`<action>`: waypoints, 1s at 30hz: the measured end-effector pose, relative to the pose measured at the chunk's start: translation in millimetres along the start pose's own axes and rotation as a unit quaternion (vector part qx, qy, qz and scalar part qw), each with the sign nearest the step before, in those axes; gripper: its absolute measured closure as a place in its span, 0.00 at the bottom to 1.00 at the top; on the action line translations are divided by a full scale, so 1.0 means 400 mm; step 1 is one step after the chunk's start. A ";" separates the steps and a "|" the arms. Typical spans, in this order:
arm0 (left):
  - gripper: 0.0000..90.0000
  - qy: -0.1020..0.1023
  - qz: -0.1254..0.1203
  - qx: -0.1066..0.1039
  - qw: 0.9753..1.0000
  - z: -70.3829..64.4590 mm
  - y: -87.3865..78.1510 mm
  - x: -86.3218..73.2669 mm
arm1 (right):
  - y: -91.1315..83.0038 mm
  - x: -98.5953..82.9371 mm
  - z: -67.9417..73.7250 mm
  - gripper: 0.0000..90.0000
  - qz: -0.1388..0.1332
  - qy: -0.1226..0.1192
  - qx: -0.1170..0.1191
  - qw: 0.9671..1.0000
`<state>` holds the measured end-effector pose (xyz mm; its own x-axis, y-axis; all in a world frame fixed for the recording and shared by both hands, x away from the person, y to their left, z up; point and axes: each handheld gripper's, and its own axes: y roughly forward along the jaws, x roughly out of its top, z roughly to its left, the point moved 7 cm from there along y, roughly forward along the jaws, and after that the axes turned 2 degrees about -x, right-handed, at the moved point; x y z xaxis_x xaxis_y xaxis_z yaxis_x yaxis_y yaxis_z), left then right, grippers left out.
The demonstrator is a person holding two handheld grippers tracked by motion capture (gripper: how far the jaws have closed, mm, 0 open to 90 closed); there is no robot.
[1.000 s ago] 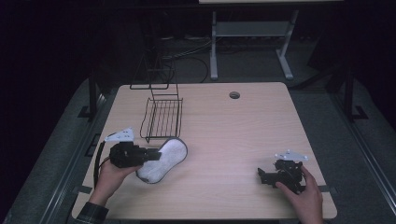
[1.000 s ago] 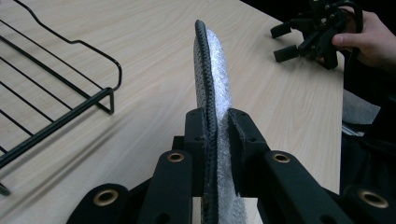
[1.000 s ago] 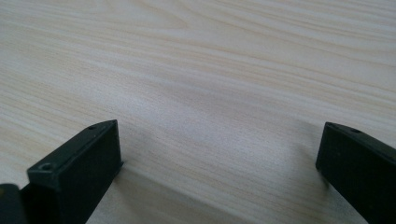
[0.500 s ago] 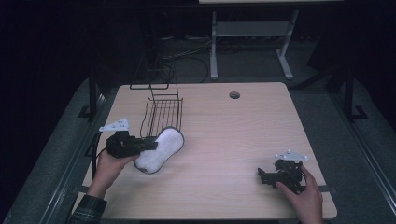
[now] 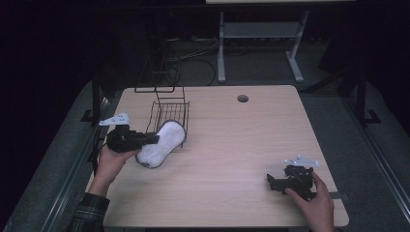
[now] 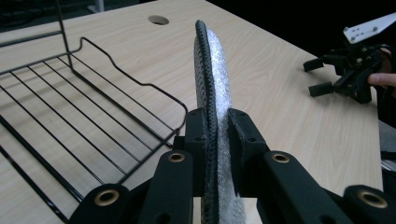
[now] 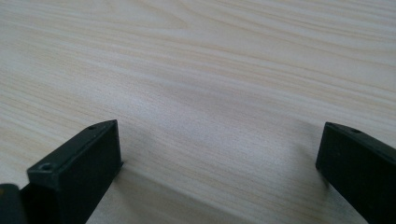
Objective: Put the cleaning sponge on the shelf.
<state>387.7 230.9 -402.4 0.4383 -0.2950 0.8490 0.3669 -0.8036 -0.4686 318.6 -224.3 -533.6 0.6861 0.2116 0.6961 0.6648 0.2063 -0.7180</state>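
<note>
Left gripper (image 5: 147, 139) clamped on white fuzzy black-rimmed insole-shaped pad (image 5: 162, 143), held edge-up beside black wire rack (image 5: 167, 113), probably for slotting in. Right gripper (image 5: 276, 182) spread apart, resting idle on pale wooden table (image 5: 241, 140).

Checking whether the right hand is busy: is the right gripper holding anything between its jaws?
No, the right gripper has its jaws wide apart in the right gripper view, with just bare wooden table between them.

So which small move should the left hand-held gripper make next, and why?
Probably carry the white pad a little further over the wire rack before lowering it: the left hand-held gripper clamps it on edge, and its far end only reaches the rack's near rim.
</note>
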 end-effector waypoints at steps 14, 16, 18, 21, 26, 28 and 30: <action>0.88 -0.006 -0.022 0.019 1.000 0.073 0.004 0.053 | 0.000 0.000 0.000 0.00 0.000 0.001 -0.001 1.000; 0.88 -0.004 -0.022 0.021 1.000 0.086 0.007 0.062 | 0.000 0.000 0.000 0.00 0.000 0.001 -0.001 1.000; 0.88 -0.003 -0.023 0.022 0.999 0.095 0.008 0.070 | 0.000 0.000 0.000 0.00 0.000 0.001 -0.001 1.000; 0.88 -0.005 -0.021 0.025 0.999 0.110 0.008 0.082 | 0.000 0.000 0.000 0.00 0.000 0.001 -0.001 1.000; 0.88 -0.010 -0.024 0.028 0.999 0.138 0.008 0.097 | 0.000 0.000 0.000 0.00 0.000 0.001 -0.001 1.000; 0.88 -0.012 -0.024 0.028 0.999 0.148 0.010 0.100 | 0.000 0.000 0.000 0.00 0.000 0.001 -0.001 1.000; 0.88 -0.018 -0.026 0.031 0.999 0.161 0.015 0.102 | 0.000 0.000 0.000 0.00 0.000 0.001 -0.001 1.000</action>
<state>460.7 247.5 -386.1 0.4462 -0.2339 0.8638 0.4394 -0.7836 -0.4392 318.8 -224.1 -533.7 0.6859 0.2099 0.6967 0.6660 0.2047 -0.7173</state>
